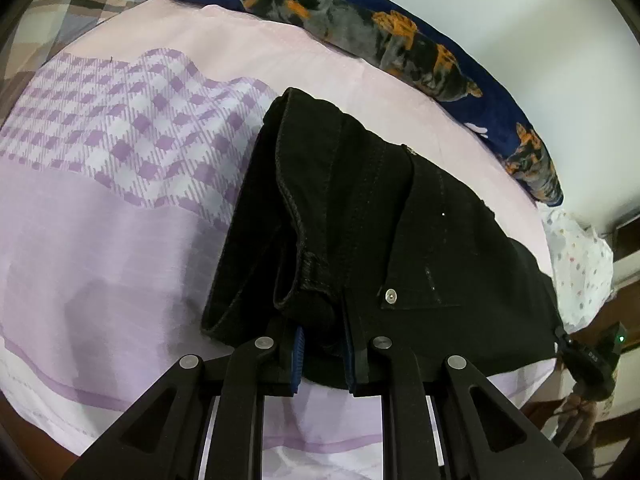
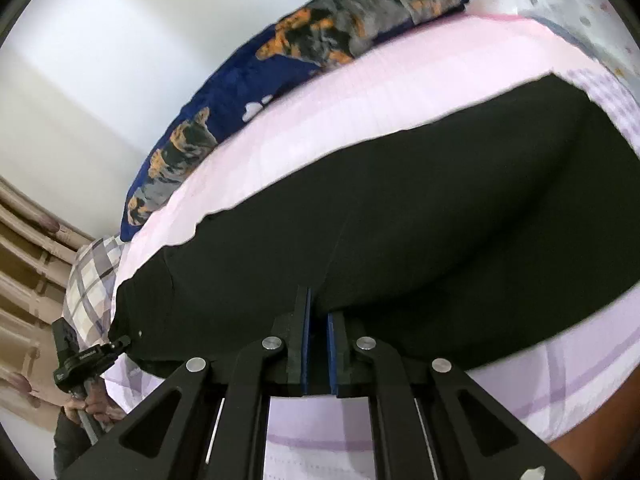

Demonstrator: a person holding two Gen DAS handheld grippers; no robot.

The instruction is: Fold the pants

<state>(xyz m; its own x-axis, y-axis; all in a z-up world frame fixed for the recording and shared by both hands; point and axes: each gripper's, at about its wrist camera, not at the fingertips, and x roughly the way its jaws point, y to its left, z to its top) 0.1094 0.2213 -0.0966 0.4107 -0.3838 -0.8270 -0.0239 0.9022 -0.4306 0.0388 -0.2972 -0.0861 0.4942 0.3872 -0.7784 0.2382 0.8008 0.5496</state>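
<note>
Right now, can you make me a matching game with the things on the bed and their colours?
Things:
1. pants
2. long pillow
3. bedsheet
4. gripper pads

Colours:
A. purple and white
B. blue
C. black
D. navy with orange patches

Pairs: 1-C, 2-D, 3-A, 4-B

No readable text is found in either view. Small pale markings are seen on the black device [image 1: 592,358] at the lower right of the left wrist view, and on the same device [image 2: 86,358] at the lower left of the right wrist view, but they are too small and blurred to be read.
</note>
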